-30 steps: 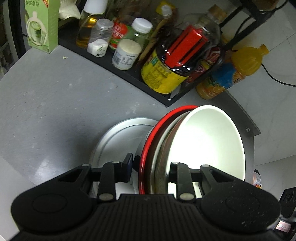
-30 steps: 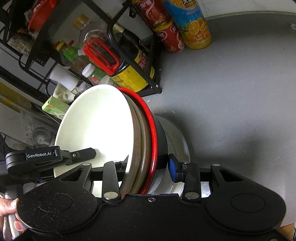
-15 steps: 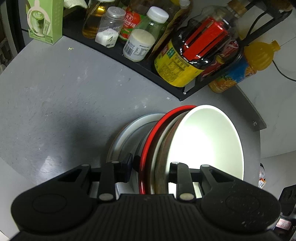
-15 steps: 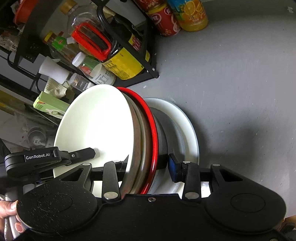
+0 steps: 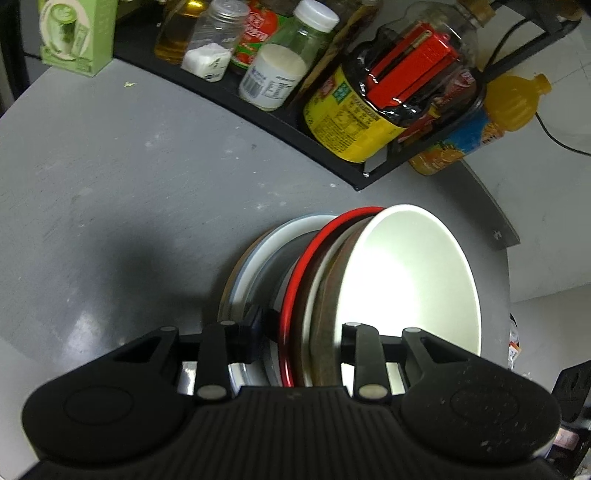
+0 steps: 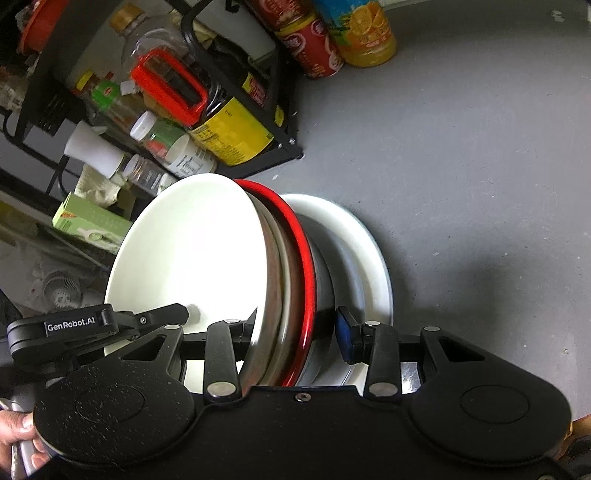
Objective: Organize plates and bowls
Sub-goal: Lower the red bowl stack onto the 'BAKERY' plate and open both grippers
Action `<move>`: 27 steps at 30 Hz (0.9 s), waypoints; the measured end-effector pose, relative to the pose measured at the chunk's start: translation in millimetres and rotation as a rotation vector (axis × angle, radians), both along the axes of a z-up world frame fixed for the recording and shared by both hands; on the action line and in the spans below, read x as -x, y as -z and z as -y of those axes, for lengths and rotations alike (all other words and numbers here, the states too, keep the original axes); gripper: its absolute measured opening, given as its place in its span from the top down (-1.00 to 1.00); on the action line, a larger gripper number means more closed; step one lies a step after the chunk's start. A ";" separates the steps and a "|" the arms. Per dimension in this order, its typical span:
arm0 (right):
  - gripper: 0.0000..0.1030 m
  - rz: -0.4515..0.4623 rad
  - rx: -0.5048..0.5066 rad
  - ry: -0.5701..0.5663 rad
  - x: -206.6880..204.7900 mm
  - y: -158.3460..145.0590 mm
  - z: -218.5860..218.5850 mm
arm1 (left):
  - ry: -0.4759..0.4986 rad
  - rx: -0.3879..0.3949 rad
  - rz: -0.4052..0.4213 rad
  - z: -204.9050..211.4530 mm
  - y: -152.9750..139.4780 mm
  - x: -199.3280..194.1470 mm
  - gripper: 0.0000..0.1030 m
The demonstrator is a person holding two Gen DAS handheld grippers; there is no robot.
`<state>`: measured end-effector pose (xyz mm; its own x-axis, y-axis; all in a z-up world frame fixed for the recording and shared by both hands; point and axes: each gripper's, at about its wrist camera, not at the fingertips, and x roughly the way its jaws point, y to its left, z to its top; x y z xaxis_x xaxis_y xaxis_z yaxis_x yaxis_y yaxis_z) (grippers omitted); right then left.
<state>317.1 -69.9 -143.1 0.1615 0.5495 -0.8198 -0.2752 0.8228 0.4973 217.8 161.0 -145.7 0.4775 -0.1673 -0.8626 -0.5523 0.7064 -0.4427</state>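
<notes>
A nested stack of bowls is held tilted on edge: a white bowl [image 5: 410, 280] innermost, a brown-rimmed bowl [image 5: 325, 306], and a red-rimmed black bowl [image 5: 295, 291] outermost. My left gripper [image 5: 301, 332] is shut on the stack, one finger inside the white bowl and one against the black wall. My right gripper [image 6: 295, 332] is shut on the same stack [image 6: 192, 258] from the opposite side. The left gripper [image 6: 147, 321] reaches into the white bowl in the right wrist view. A white plate [image 5: 258, 251] [image 6: 369, 251] lies on the grey table directly below; whether they touch cannot be told.
A black wire rack [image 5: 280, 129] with jars, sauce bottles and a big yellow-labelled bottle [image 5: 354, 122] stands just behind the plate. An orange juice bottle [image 6: 365, 33], a red can [image 6: 314, 48] and a green carton [image 5: 74, 33] stand nearby. The table edge [image 5: 495, 221] is close. A hand [image 6: 14, 432] grips the handle.
Both grippers sank with the bowl stack toward the white plate. The plate now sits closer under the stack, and the rack looks nearer. The grips look unchanged.
</notes>
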 end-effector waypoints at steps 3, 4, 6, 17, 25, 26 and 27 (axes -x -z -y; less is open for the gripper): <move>0.23 0.000 -0.009 0.026 2.2 1.4 2.3 | 0.024 0.001 0.002 1.1 0.8 -3.5 0.43; 0.21 0.003 -0.010 0.030 3.3 1.4 2.5 | 0.028 0.000 0.000 1.3 0.9 -3.8 0.43; 0.18 0.012 -0.008 0.034 5.5 -0.3 2.6 | 0.034 0.000 -0.003 0.9 1.4 -4.8 0.43; -0.30 0.108 -0.034 0.069 21.1 -31.7 16.9 | 0.105 -0.131 0.054 9.3 -21.4 -9.2 -0.27; -0.73 0.206 0.004 0.112 31.5 -49.6 30.2 | 0.147 -0.216 0.090 15.4 -39.0 -7.5 -0.57; -0.74 0.212 0.007 0.128 33.4 -51.3 33.8 | 0.154 -0.228 0.094 17.0 -41.1 -6.6 -0.58; -0.77 0.220 0.010 0.141 36.4 -52.8 37.3 | 0.160 -0.232 0.099 18.1 -43.2 -5.7 -0.62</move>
<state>280.7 -107.2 -90.3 0.4112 0.5011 -0.7614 -0.2577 0.8652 0.4302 223.4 142.9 -102.5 0.5445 -0.0510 -0.8372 -0.3881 0.8695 -0.3054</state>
